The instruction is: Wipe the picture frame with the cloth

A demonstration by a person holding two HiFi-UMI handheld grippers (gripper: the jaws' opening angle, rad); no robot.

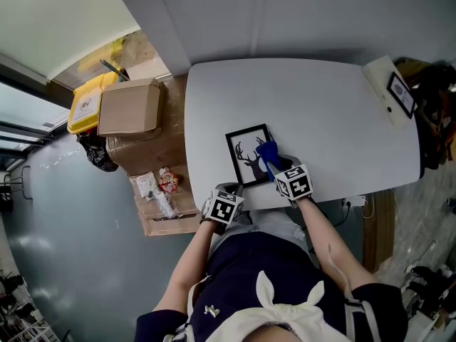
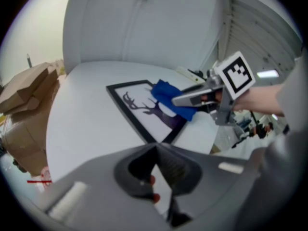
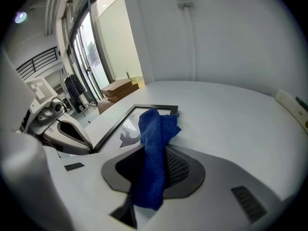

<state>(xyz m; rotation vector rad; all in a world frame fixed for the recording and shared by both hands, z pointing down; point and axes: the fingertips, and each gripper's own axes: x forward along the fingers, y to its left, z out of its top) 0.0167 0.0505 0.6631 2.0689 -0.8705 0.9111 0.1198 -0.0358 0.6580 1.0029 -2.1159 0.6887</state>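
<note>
A black rectangular picture frame [image 1: 249,154] holding a deer silhouette print is lying flat on a white rounded tabletop [image 1: 306,105], close to the edge where the person is standing.

The right hand-held gripper [image 1: 276,164] is reaching over the frame's right side. Its jaws are pinching a blue terry cloth [image 3: 154,129], as the right gripper view [image 3: 154,150] is showing. The free end of the cloth is spilling forward and resting on the print, over the deer's body [image 2: 171,100].

The left hand-held gripper [image 1: 226,194] is sitting just beside the frame's near left corner, at the tabletop edge. In the left gripper view [image 2: 156,150] its jaws are pressed together with nothing between them, and they are pointing towards the frame.

Left of the frame, off the tabletop, a brown cardboard box [image 1: 128,107] is standing next to a yellow bin [image 1: 85,105]. Far to the frame's right, a white slab with a dark screen [image 1: 390,91] is lying at the tabletop's corner.
</note>
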